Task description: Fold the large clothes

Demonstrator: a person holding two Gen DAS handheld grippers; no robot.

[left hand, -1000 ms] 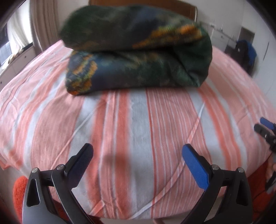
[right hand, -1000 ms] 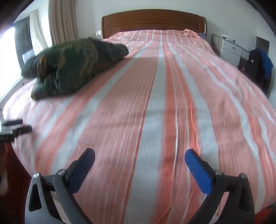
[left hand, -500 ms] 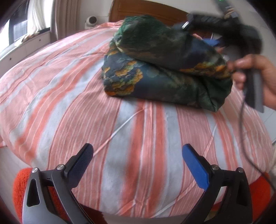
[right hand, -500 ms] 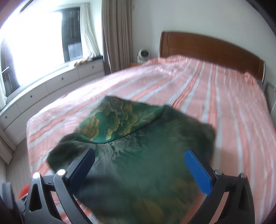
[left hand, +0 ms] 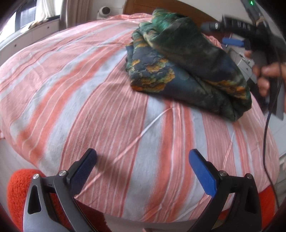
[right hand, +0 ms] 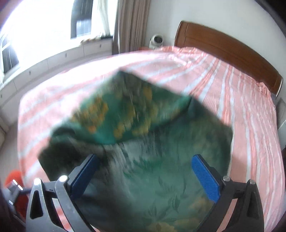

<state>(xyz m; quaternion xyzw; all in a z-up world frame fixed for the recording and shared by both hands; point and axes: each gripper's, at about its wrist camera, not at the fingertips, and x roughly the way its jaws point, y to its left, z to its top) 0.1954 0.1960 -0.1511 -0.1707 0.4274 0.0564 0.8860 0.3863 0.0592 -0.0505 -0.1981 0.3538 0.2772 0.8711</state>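
Folded garment (left hand: 187, 67): dark green and navy ground with orange-yellow floral clusters; brighter emerald upper layer in the right wrist view (right hand: 143, 142), with a pale leaf motif on its near part. Bed sheet (left hand: 107, 110): lengthwise stripes of salmon-orange and pale grey-blue, separated by thin white lines. Headboard (right hand: 223, 46): warm reddish-brown wood. Left gripper (left hand: 143, 166): black frame, blue pads. Right gripper (right hand: 144, 169): black frame, blue textured pads. Fuzzy rug (left hand: 17, 187) below the bed edge: bright orange-red. Curtain (right hand: 132, 25): beige-grey. Wall (right hand: 214, 16): white.
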